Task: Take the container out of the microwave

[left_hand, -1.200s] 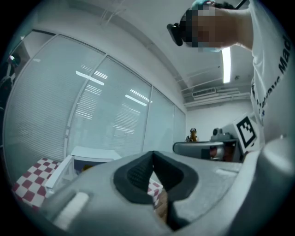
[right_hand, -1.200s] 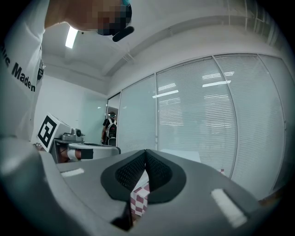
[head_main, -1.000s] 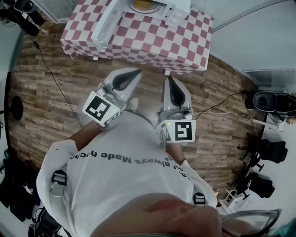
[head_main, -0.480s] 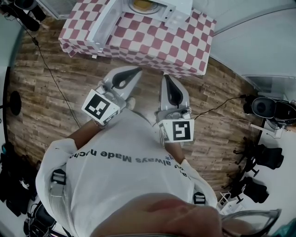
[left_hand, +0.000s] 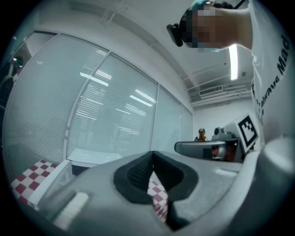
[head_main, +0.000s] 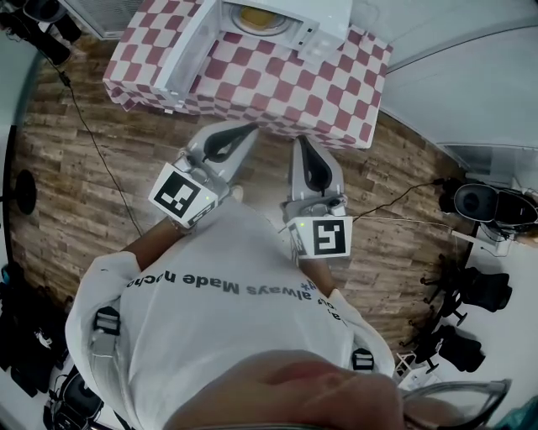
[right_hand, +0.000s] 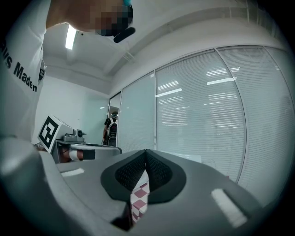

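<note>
Underfoot, wooden plank floor (head_main: 76, 193) across most of the head view. Next in size, at the top, table (head_main: 277, 80) draped in a red-and-white checked cloth (head_main: 336, 109). On it, at the far edge of the frame, white microwave (head_main: 328, 18) with its door (head_main: 187, 52) swung wide open to the left. Lower down, over the floor and short of the table's near edge, left gripper (head_main: 250, 128) and right gripper (head_main: 301, 139), side by side, both pointed toward the table. Left jaws closed, dark pads meeting at the tips, nothing between them; only a sliver of checked cloth visible through the gap behind the pads. Right jaws likewise pressed together and empty. Smallest, container (head_main: 256, 15): yellowish, round, sitting inside the open microwave cavity, beyond both sets of tips and well apart from them, touched by neither.
</note>
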`<action>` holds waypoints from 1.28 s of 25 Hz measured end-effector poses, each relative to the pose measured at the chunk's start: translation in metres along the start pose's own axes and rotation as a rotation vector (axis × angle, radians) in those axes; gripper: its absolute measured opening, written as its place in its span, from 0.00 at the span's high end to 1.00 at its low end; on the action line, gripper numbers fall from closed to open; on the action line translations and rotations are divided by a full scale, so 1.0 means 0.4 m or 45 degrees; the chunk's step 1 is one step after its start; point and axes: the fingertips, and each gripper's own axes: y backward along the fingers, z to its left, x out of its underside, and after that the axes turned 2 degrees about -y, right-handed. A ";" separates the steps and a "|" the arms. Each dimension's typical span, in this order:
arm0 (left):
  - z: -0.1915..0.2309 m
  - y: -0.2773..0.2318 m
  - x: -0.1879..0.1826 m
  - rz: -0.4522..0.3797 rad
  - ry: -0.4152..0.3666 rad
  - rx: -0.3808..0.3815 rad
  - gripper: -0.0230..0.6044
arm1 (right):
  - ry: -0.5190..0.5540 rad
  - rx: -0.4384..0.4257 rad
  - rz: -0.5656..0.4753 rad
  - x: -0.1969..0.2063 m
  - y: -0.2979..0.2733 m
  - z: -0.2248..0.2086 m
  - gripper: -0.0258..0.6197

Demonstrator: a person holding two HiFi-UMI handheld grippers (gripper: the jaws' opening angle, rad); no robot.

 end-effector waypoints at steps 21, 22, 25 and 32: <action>0.483 -0.201 -0.007 -0.001 0.053 -0.012 0.96 | -0.024 0.002 0.023 -0.022 -0.516 -0.129 0.96; 0.509 -0.211 -0.012 -0.006 0.052 -0.012 0.96 | -0.016 -0.002 0.028 -0.023 -0.543 -0.134 0.96; 0.580 -0.241 -0.027 -0.015 0.050 -0.014 0.96 | 0.018 -0.022 0.058 -0.018 -0.615 -0.152 0.96; 0.714 -0.318 -0.039 -0.019 0.053 -0.009 0.96 | 0.015 -0.020 0.054 -0.036 -0.759 -0.203 0.96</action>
